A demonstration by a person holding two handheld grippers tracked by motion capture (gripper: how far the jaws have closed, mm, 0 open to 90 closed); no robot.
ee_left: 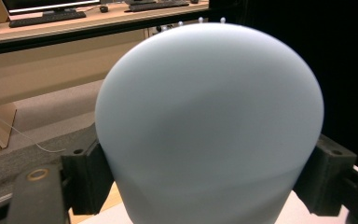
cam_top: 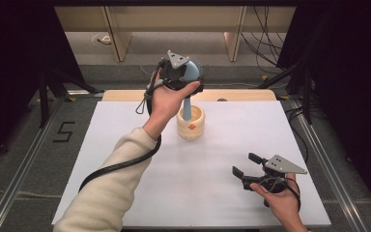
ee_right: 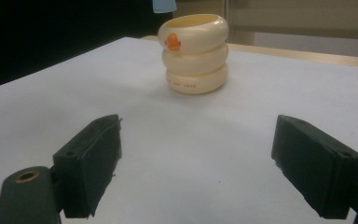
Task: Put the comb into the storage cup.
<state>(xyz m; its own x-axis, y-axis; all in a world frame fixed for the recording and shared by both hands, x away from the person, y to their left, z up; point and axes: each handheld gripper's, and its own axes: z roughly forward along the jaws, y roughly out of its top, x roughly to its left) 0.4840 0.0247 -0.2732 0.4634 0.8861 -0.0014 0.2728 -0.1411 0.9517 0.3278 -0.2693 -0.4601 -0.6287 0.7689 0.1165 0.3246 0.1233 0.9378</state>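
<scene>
One hairbrush (cam_top: pixel 190 92) hangs handle-down over our cream cup (cam_top: pixel 191 123), clenched by our left gripper (cam_top: pixel 179 73); our right gripper (cam_top: pixel 247 165) rests released.

light: even, from overhead; white table (cam_top: pixel 125 193) bright, surroundings dark
shadows: soft, faint beneath the cup (ee_right: pixel 196 46)
blur: pale blue brush head (ee_left: pixel 209 126) too close, unfocused
far edge: slightly soft

High view looks down; right gripper view shares the cup (ee_right: pixel 195 46)
</scene>
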